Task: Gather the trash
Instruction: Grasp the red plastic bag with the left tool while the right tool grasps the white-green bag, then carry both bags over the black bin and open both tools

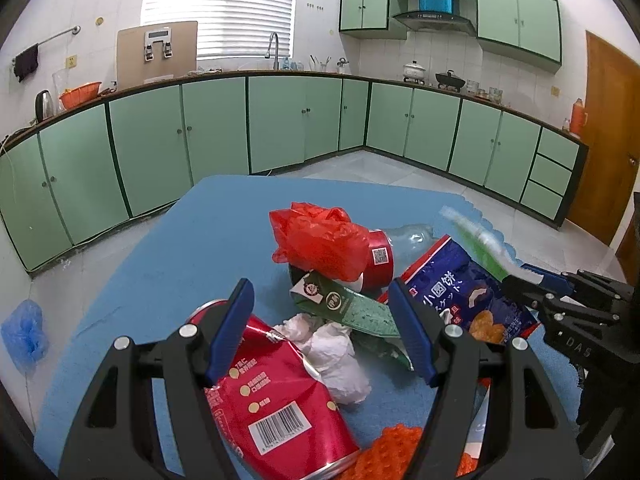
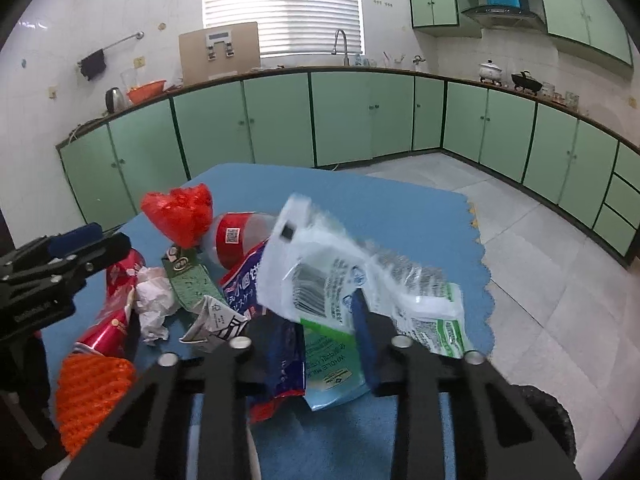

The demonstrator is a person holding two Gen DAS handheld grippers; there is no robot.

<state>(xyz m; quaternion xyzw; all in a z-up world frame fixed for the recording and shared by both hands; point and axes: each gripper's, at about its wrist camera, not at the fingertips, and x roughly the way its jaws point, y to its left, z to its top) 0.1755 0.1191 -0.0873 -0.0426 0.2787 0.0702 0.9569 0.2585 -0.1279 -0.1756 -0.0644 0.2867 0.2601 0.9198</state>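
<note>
Lettering "WHOLE MILK" shows on the green-white pouch (image 2: 340, 308) your right gripper (image 2: 320, 344) pinches — your left gripper (image 1: 320, 328) hangs open over a barcoded red packet (image 1: 276, 396).

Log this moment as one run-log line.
task: collect trash | right tongs: shut on milk pouch | left tongs: open over white tissue | surface: blue mat
</note>
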